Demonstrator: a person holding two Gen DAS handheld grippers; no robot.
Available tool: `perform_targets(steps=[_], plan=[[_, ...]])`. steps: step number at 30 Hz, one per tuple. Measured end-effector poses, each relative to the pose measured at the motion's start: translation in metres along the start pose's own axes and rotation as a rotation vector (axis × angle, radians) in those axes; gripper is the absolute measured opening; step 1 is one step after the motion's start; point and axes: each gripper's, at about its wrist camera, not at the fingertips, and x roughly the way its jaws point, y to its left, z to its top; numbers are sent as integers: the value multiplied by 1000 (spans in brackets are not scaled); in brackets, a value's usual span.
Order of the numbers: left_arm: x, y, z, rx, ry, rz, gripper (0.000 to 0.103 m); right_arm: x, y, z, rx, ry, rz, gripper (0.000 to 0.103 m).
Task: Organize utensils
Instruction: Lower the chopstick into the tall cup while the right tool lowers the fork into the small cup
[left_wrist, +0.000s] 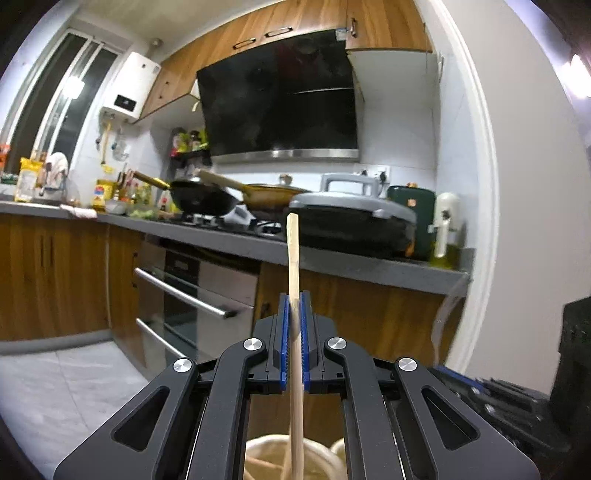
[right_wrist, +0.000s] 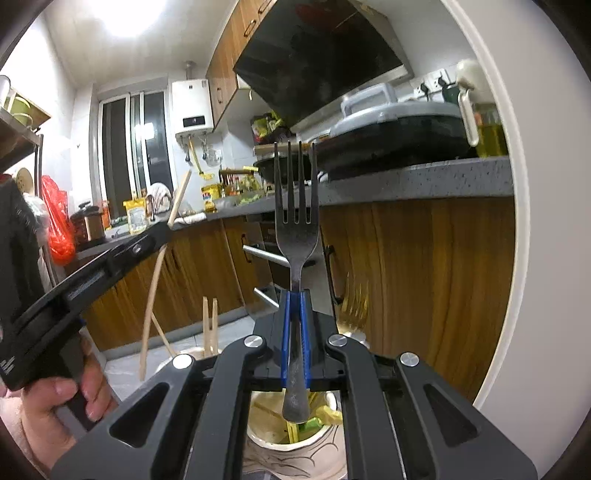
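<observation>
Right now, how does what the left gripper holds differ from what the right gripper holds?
The left gripper clamps a pale wooden chopstick; the right gripper clamps a dark metal fork. The chopstick is a plain thin stick, while the fork widens into four tines. The chopstick leans slightly; the fork stands straighter. Both point upward, pinched between blue pads, above cream holders.

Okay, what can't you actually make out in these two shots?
- Left wrist view: chopstick lower end, cut off by the frame edge; holder mostly hidden behind the left gripper.
- Right wrist view: cup contents, blocked by the right gripper and fork handle.
</observation>
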Motion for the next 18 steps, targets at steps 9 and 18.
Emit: perform_targets(steps=[9, 18], plan=[[-15, 13, -38, 4, 73, 5, 6, 13, 2, -34, -34, 90, 43, 5], [-43, 9, -68, 78, 176, 11, 6, 16, 1, -53, -54, 168, 28, 5]])
